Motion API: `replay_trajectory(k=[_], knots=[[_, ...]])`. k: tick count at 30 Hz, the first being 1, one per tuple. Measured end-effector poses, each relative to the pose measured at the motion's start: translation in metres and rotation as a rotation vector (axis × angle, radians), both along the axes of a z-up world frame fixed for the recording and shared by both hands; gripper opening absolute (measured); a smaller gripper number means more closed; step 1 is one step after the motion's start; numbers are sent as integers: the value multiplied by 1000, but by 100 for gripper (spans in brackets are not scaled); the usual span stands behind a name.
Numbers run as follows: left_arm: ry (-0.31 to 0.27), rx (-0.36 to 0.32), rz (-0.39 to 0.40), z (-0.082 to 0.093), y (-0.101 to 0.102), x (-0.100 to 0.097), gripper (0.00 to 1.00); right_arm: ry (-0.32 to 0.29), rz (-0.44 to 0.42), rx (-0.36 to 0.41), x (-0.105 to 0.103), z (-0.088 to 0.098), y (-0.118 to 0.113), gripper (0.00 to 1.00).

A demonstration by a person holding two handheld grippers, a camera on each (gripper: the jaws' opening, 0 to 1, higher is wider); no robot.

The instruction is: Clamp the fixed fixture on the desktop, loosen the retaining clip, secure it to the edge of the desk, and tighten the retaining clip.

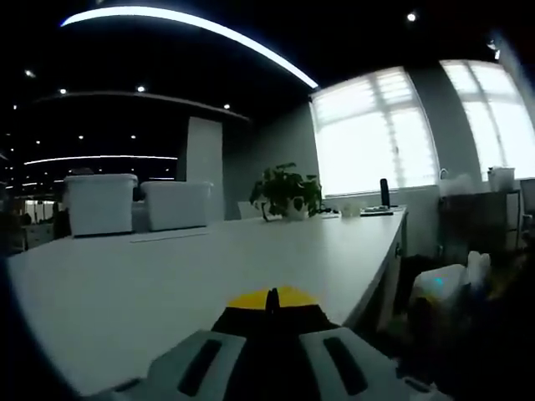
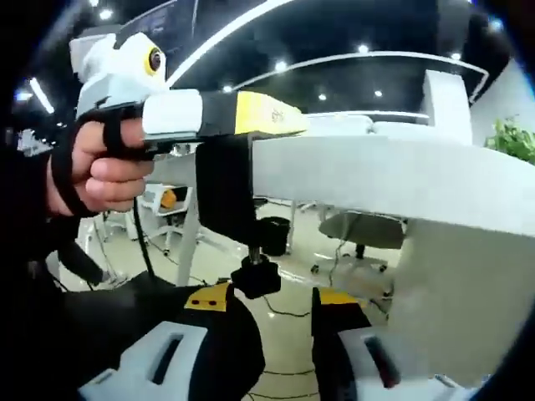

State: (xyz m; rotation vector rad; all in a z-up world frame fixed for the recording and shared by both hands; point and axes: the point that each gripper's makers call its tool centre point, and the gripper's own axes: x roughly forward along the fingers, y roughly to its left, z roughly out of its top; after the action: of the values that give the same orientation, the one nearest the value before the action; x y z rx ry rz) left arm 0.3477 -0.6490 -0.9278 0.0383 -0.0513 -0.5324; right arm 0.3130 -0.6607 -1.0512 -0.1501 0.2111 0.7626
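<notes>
Two jaws of the right gripper (image 2: 282, 322) stand apart, just below the black knob (image 2: 255, 276) of the clamp fixture's screw, close to it but contact unclear. The black clamp fixture (image 2: 226, 188) hooks over the white desk's edge (image 2: 368, 180), its screw hanging underneath. In the right gripper view, a person's hand (image 2: 96, 163) holds the left gripper level, its yellow-tipped end at the top of the fixture. In the left gripper view, the left gripper (image 1: 269, 311) looks closed on something yellow and black at the desk's edge.
</notes>
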Motion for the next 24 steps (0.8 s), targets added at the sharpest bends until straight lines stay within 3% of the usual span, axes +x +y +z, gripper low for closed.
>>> replay_trajectory(k=[3, 6, 10, 12, 13, 15, 16, 20, 23, 24], knots=[[-3, -26, 22, 0, 2, -1, 0, 28, -132, 65, -4, 1, 5, 39], [-7, -31, 54, 0, 2, -3, 0, -22, -272, 114, -3, 4, 10, 39], [-14, -40, 72, 1, 4, -3, 0, -12, -378, 69, 0, 0, 17, 54], [-18, -47, 76, 1, 5, -3, 1, -27, -460, 45, 6, 1, 11, 51], [-19, -50, 76, 1, 5, -3, 1, -45, -486, 47, 8, 3, 10, 44], [-23, -54, 76, 1, 6, -3, 1, -113, -482, 47, 9, 12, 11, 32], [-25, -57, 74, 1, 6, -3, 1, -114, -480, 61, 9, 13, 12, 29], [-31, -62, 72, 1, 6, -3, 1, -103, -480, 57, 12, 11, 15, 40], [-32, -64, 74, 1, 7, -3, 1, -76, -473, 74, 12, 5, 18, 29], [-32, -64, 75, 1, 7, -3, 1, -110, -476, 80, 13, 11, 18, 26]])
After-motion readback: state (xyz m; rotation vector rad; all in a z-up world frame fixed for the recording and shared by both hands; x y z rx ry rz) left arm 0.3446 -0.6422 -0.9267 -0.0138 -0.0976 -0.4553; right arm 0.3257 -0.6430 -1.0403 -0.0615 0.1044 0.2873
